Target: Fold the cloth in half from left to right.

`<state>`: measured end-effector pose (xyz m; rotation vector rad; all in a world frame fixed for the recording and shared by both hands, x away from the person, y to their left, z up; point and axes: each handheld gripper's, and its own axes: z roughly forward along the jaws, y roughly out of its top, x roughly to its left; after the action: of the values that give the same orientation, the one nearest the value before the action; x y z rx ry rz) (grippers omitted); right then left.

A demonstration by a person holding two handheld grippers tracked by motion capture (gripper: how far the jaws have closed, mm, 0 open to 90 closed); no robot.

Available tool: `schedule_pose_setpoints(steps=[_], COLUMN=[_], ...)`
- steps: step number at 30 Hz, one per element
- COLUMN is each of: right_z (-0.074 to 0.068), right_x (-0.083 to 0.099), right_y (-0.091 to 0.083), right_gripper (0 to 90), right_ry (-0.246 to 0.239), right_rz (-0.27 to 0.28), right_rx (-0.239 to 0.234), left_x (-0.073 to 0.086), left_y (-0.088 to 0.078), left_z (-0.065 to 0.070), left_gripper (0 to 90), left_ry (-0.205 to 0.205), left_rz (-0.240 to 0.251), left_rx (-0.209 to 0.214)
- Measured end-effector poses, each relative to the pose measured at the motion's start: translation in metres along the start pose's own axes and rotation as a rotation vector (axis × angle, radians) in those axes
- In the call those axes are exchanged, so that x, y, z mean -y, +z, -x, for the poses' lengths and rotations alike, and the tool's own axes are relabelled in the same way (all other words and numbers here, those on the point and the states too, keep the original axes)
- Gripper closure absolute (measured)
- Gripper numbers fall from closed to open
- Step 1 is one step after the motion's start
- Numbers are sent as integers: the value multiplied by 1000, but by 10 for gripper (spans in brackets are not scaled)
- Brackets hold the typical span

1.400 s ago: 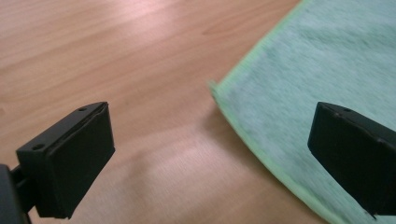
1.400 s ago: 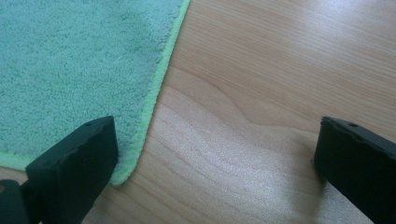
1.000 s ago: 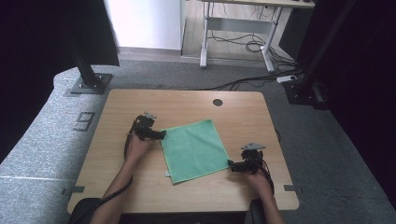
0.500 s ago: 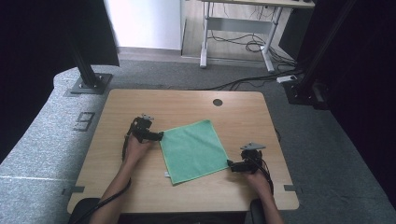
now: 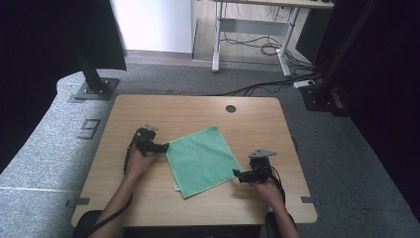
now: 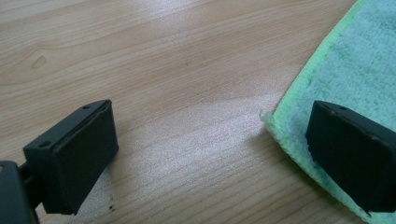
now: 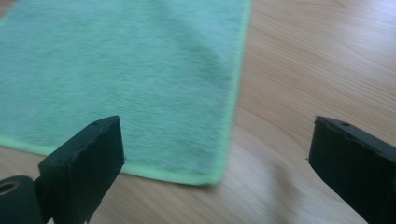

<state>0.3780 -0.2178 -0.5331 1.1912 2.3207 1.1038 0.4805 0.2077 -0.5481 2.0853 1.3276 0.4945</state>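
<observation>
A light wooden counter (image 5: 198, 111) with a round cable hole (image 5: 231, 108) near its far edge is set on a grey speckled carpet (image 5: 59, 144). To the left of the counter, a pale marking shaped like a "9" (image 5: 89, 128) is seen on the carpet. Beyond the counter's far left corner, a black post on a flat base plate (image 5: 94, 89) is placed, with dark curtaining behind it. Beyond the counter's far edge, a white-framed desk (image 5: 247, 29) is seen on a lighter floor, with cables (image 5: 257, 47) gathered beneath it. To the counter's far right, a white power strip (image 5: 303, 84) is laid beside another black stand.
</observation>
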Motion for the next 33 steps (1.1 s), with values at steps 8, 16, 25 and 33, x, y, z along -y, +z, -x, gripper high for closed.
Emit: schedule_pose_setpoints(steps=[8,16,25,33], right_z=[-29,-60,-94,-126], right_x=[-13,-27,-36,-40], right_y=[8,17,32,42], right_gripper=[48,104,134,163], right_ry=[-72,-135,-191,-249], right_rz=[-19,-25,-52,-75], right_rx=[-114,-195,-272,-341], left_x=[0,0,0,-1], left_y=[0,0,0,1], left_z=[0,0,-1,-1], left_gripper=[23,22,21,16], left_ry=[1,3,6,9], left_rz=[0,-2,-2,-3], left_rx=[2,4,4,7])
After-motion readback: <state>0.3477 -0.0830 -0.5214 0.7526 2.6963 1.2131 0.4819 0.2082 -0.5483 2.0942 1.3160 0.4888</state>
